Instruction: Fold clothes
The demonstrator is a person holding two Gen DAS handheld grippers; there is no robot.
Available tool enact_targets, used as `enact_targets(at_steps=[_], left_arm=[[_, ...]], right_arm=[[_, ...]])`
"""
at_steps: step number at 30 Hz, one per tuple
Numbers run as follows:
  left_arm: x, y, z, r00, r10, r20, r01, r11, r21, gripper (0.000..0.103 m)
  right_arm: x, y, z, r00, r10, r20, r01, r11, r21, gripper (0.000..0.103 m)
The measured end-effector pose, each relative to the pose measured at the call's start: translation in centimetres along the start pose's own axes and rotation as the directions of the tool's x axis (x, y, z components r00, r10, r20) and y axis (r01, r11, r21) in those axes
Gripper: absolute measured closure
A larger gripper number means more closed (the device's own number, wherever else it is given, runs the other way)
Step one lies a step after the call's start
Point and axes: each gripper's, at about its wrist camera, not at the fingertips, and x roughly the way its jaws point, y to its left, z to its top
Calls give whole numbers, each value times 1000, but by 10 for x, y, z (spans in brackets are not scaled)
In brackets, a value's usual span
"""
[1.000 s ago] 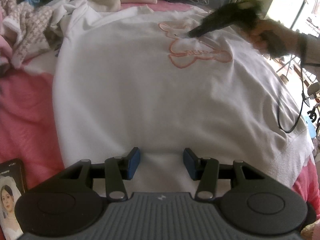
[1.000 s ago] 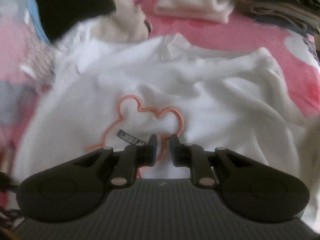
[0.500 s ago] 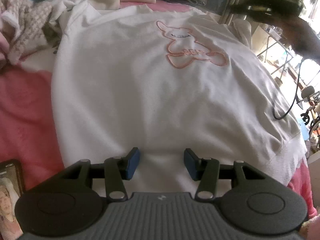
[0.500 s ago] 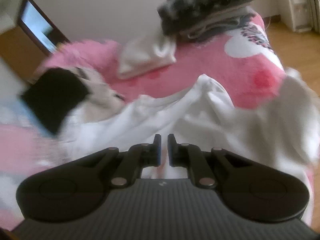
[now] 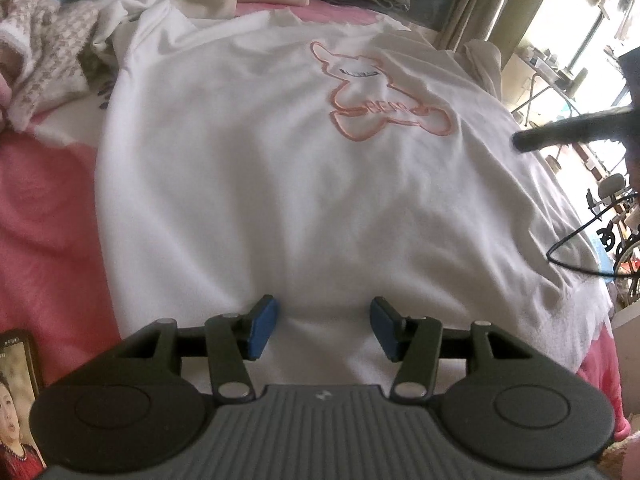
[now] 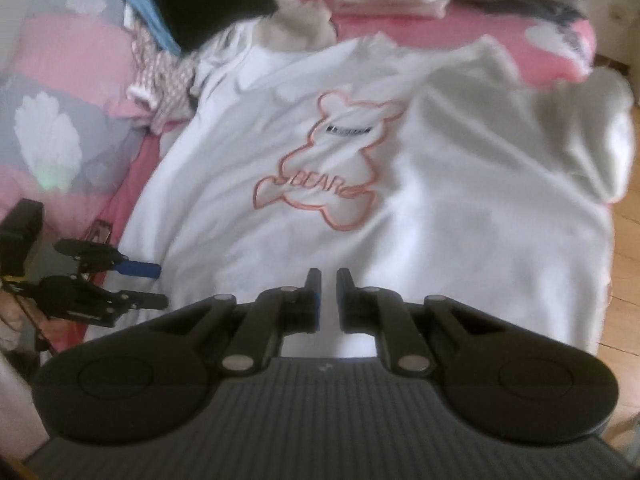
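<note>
Right wrist view, white sweatshirt (image 6: 420, 220) flat, collar far, right gripper (image 6: 328, 280) closed empty, left gripper (image 5: 324, 326) parted.

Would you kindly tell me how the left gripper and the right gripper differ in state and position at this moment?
The left gripper has its jaws well apart, while the right gripper has them nearly together with only a narrow gap. The left gripper sits at the near hem of the white sweatshirt, toward its left side; the right gripper is over the hem further right. Neither holds any fabric, and both have blue pads and point down at the sweatshirt.
</note>
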Motion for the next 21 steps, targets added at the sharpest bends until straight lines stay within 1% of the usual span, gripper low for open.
enact_targets(at_steps=[2, 3, 5, 6, 7, 8, 9, 10, 12, 13, 15, 16, 17, 19, 21], left_arm=[[0, 1, 0, 1000, -3, 3, 3, 1000, -7, 49], [0, 1, 0, 1000, -4, 4, 4, 1000, -10, 49], [0, 2, 0, 1000, -9, 7, 9, 1000, -15, 49], [0, 2, 0, 1000, -11, 9, 11, 1000, -16, 49], [1, 3, -1, 1000, -12, 11, 13, 1000, -16, 49], [1, 3, -1, 1000, -14, 14, 14, 1000, -16, 49], [1, 3, -1, 1000, -15, 15, 15, 1000, -16, 49], [1, 3, -1, 1000, -14, 16, 14, 1000, -16, 49], [0, 2, -1, 1000, -10, 16, 10, 1000, -13, 49], [1, 1, -1, 1000, -8, 15, 8, 1000, -11, 49], [1, 0, -1, 1000, 0, 14, 0, 1000, -8, 49], [1, -1, -1, 1000, 4, 14, -4, 1000, -6, 49], [1, -2, -2, 1000, 9, 13, -8, 1000, -5, 49], [0, -4, -4, 1000, 17, 14, -17, 1000, -2, 49], [-1, -6, -5, 1000, 26, 15, -26, 1000, 1, 49]], right_arm=[[5, -13, -10, 998, -45, -32, 45, 999, 22, 95], [0, -25, -21, 995, -86, -46, 88, 995, 50, 95], [-20, -53, -46, 980, -188, -73, 196, 973, 124, 97], [-30, -67, -59, 967, -237, -89, 249, 955, 160, 101], [-40, -82, -72, 953, -285, -107, 301, 934, 194, 101], [-52, -96, -84, 926, -351, -138, 375, 897, 235, 100], [-65, -107, -94, 891, -418, -174, 452, 852, 266, 95], [-77, -111, -99, 872, -454, -181, 489, 825, 282, 95], [-98, -114, -104, 855, -493, -163, 519, 796, 312, 95], [-102, -107, -99, 856, -501, -127, 515, 808, 288, 95], [-100, -81, -77, 872, -489, -21, 485, 856, 179, 95], [-99, -69, -66, 878, -477, 31, 471, 874, 121, 95], [-92, -56, -55, 896, -439, 64, 435, 898, 61, 95], [-69, -30, -33, 942, -322, 96, 329, 942, -66, 95], [-39, -7, -19, 975, -211, 64, 219, 961, -170, 95]])
